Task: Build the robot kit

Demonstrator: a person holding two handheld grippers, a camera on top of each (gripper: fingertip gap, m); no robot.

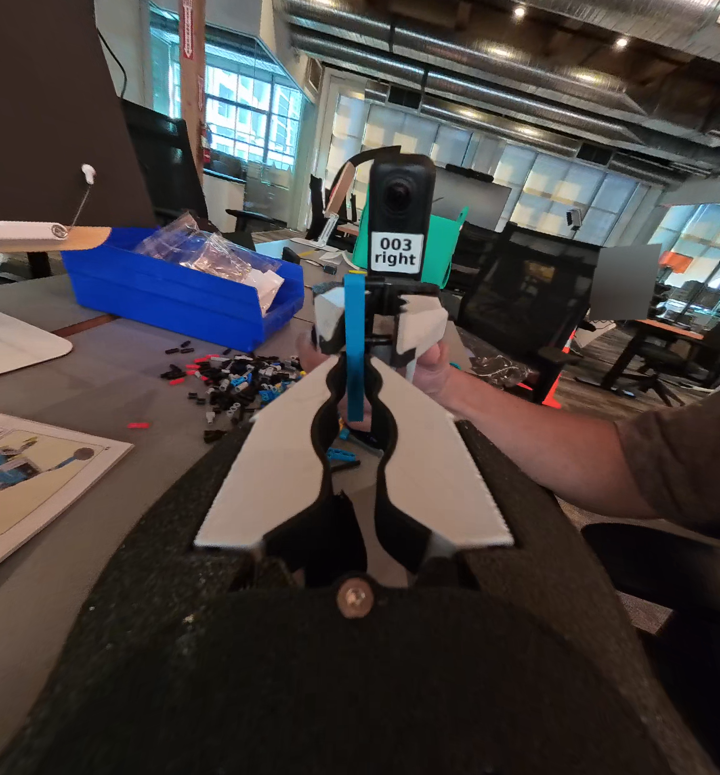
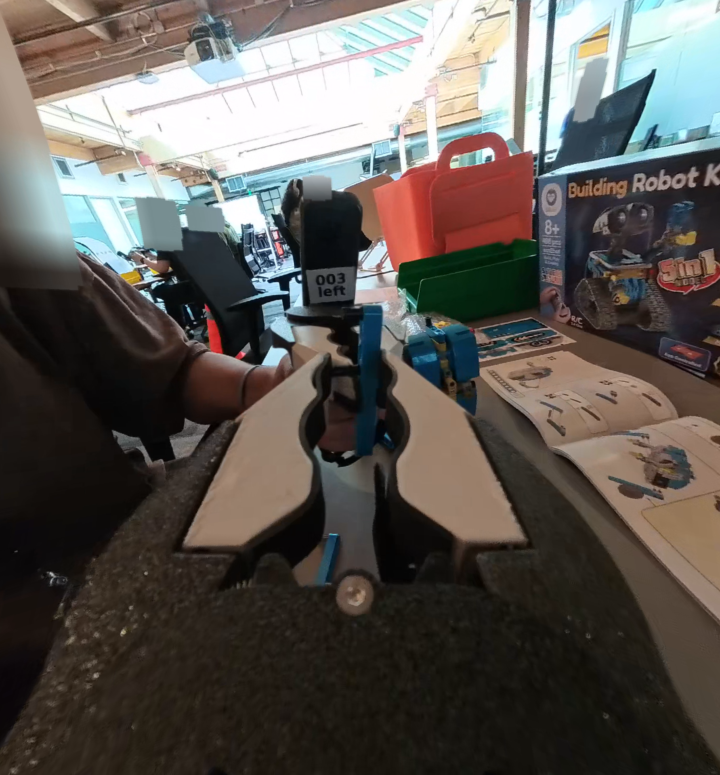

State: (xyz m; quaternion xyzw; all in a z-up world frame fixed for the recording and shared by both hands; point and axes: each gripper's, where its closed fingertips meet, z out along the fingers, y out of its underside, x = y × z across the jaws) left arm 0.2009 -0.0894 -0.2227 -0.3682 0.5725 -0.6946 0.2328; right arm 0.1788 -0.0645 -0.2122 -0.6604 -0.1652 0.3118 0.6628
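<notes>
Blue plastic building beam (image 1: 354, 348), long, flat and upright, stands nipped between your left gripper (image 1: 352, 369) and your facing right gripper (image 2: 360, 369), each closed on it. Light, stiff, slick: grip its flat faces. Loose small pieces (image 1: 240, 377) lie left.

**Writing in view, and where it sits**

Left wrist view: a white label (image 1: 396, 251) with dark print sits on a black camera (image 1: 400, 197) at 12 o'clock. A red printed strip (image 1: 187, 37) runs down a wooden column at 11 o'clock. An instruction booklet (image 1: 35, 482) at 9 o'clock shows large characters at its edge.

Right wrist view: a similar white label (image 2: 331, 286) on a black camera (image 2: 328, 235) at 12 o'clock. A dark kit box (image 2: 652, 260) at 2 o'clock carries bold lettering, badges and numbers. An open booklet (image 2: 593, 411) at 3 o'clock has small step numbers, too small to read.
</notes>
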